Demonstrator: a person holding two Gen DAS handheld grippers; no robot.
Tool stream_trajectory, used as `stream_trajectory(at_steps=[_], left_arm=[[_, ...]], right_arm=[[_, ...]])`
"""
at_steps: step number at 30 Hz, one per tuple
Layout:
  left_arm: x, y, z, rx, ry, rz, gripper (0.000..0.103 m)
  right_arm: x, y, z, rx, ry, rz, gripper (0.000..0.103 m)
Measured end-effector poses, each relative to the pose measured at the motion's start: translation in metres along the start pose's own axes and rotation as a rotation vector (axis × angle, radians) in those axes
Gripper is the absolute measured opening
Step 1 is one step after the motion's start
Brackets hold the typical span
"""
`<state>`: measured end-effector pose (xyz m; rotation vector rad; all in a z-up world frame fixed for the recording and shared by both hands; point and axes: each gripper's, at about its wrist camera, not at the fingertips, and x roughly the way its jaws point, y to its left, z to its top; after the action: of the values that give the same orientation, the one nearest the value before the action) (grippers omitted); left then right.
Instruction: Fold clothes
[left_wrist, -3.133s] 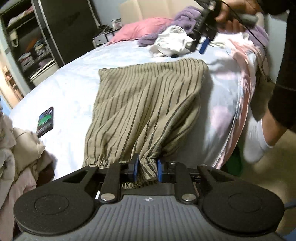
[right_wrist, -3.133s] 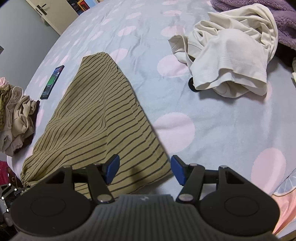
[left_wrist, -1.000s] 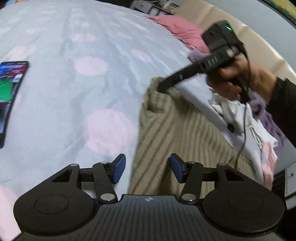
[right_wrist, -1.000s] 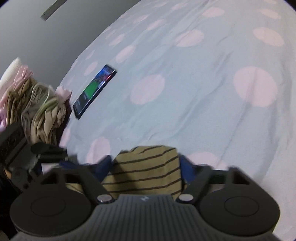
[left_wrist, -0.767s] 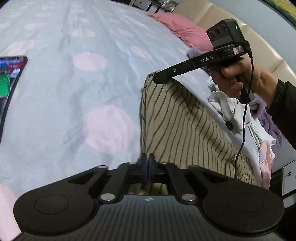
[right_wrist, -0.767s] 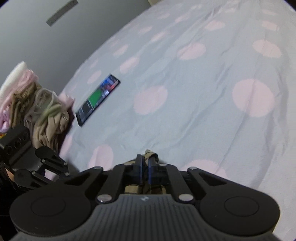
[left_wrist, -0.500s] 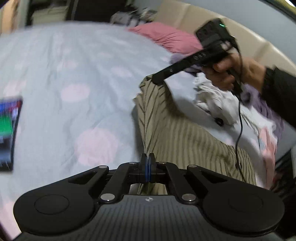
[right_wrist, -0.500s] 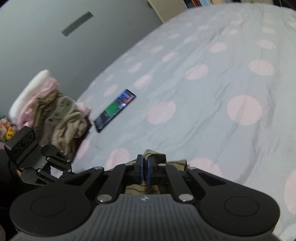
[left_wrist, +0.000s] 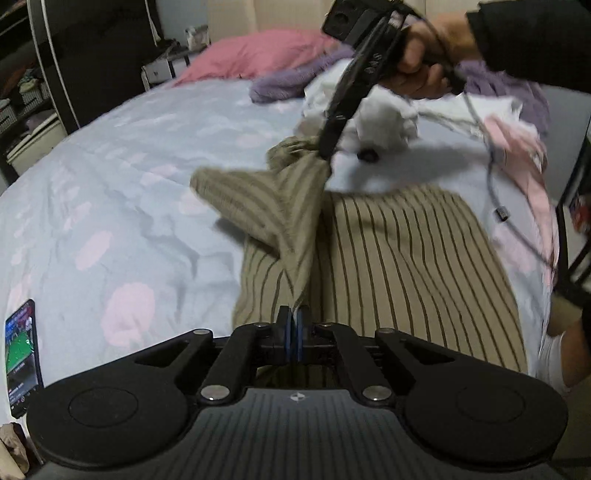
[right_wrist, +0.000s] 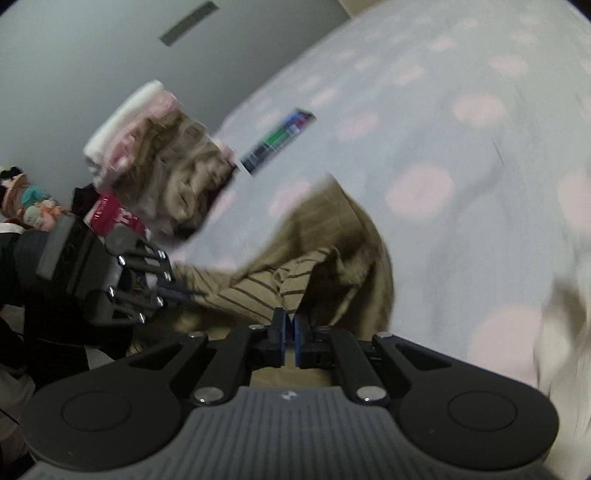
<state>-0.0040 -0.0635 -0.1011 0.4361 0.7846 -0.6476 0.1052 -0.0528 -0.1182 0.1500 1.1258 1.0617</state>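
Motion is smearing most of the right wrist view: the bed (right_wrist: 461, 155) sheet's pink dots, the phone (right_wrist: 279, 142) screen and the pile of clothes (right_wrist: 162, 173) are all showing only as soft shapes. The striped garment (right_wrist: 325, 236) is blurring there too, its stripes fading out across the raised fold. The left tool (right_wrist: 184, 293) is appearing at the left of that view, its tips sinking into cloth. In the left wrist view, the right tool (left_wrist: 327, 147) and the hand (left_wrist: 424, 62) holding it are streaking, and the fingertips are disappearing into bunched fabric. The phone (left_wrist: 20, 350) is being cut by the left edge. The white clothes (left_wrist: 384, 118) behind are blurring into one mass.
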Motion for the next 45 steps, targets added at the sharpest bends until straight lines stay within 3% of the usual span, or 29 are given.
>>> stream_trajectory(at_steps=[2, 4, 5, 10, 12, 14, 18, 24, 31, 36, 39, 41, 45], left_arm=[[0.004, -0.004, -0.003, 0.003, 0.023, -0.011, 0.006], [0.005, -0.008, -0.006, 0.012, 0.046, -0.028, 0.012], [0.006, -0.01, -0.007, 0.018, 0.058, -0.036, 0.013], [0.001, -0.01, -0.011, -0.013, 0.045, -0.072, 0.015], [-0.009, -0.011, -0.009, -0.021, 0.0, -0.097, 0.016], [-0.017, -0.01, -0.007, -0.014, -0.045, -0.067, 0.021], [-0.027, -0.002, 0.0, -0.036, -0.108, -0.001, 0.03], [-0.003, 0.022, 0.003, -0.139, -0.039, 0.077, 0.03], [0.015, 0.04, -0.026, -0.227, 0.071, 0.047, 0.03], [-0.002, 0.046, -0.035, -0.244, 0.063, 0.038, 0.03], [-0.026, 0.051, -0.037, -0.243, 0.051, 0.059, 0.033], [-0.046, 0.053, -0.04, -0.23, 0.051, 0.089, 0.04], [-0.086, 0.056, -0.054, -0.213, 0.073, 0.129, 0.042]], right_arm=[[0.009, -0.004, -0.018, 0.017, 0.1, -0.065, 0.018], [0.014, -0.008, -0.029, 0.029, 0.196, -0.115, 0.045], [0.012, -0.009, -0.03, 0.032, 0.214, -0.132, 0.044], [-0.021, 0.007, -0.001, -0.007, 0.042, -0.13, 0.046], [-0.029, 0.021, 0.019, -0.055, -0.036, -0.11, 0.048], [-0.015, 0.035, 0.033, -0.098, -0.047, -0.125, 0.053], [0.027, 0.057, 0.051, -0.167, -0.001, -0.19, 0.051], [0.085, 0.088, 0.075, -0.266, 0.067, -0.285, 0.021], [0.064, 0.044, 0.038, -0.214, 0.124, -0.456, 0.022], [0.051, 0.013, 0.006, -0.126, 0.128, -0.494, 0.023], [0.037, 0.024, 0.008, -0.14, 0.119, -0.533, 0.024], [0.025, 0.038, 0.011, -0.141, 0.083, -0.535, 0.025], [0.003, 0.079, 0.014, -0.172, 0.019, -0.524, 0.03]])
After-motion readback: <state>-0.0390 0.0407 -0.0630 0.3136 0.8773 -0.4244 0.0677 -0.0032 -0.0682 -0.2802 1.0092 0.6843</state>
